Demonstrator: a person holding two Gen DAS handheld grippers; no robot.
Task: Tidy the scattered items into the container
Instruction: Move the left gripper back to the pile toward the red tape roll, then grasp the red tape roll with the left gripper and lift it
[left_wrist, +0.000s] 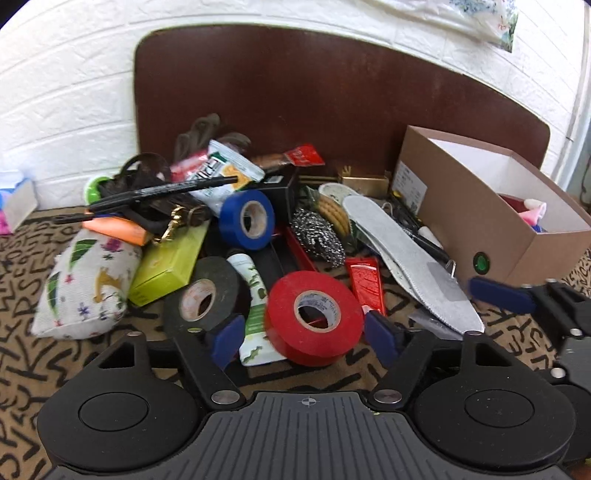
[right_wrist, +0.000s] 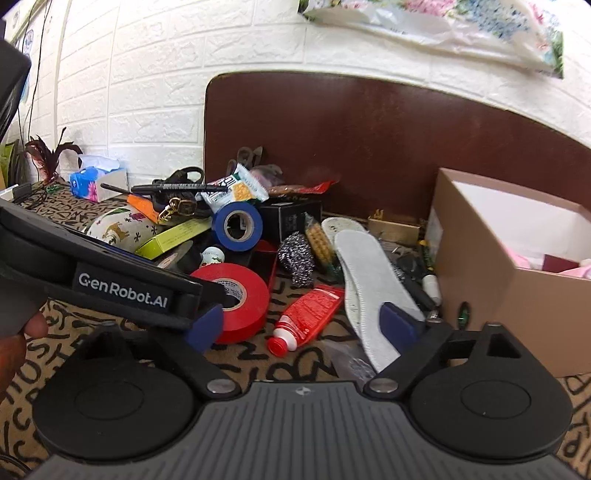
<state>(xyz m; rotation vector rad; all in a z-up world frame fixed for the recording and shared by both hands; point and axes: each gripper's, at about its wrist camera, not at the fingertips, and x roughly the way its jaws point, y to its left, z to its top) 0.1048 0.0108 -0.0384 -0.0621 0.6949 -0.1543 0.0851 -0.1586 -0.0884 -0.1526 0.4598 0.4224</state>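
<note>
Left tongs (left_wrist: 308, 334): black arms w/ blue pads, hinged on silver screws; two round black discs flank a grey ribbed housing w/ small crosshair mark. Right tongs (right_wrist: 308, 326): same build, blue pads, silver screws, grey ribbed housing. Side of left unit carries black strap, white "GenRobot.AI" lettering. Bare fingers (right_wrist: 35, 326) at frame edge; no sleeve visible.
</note>
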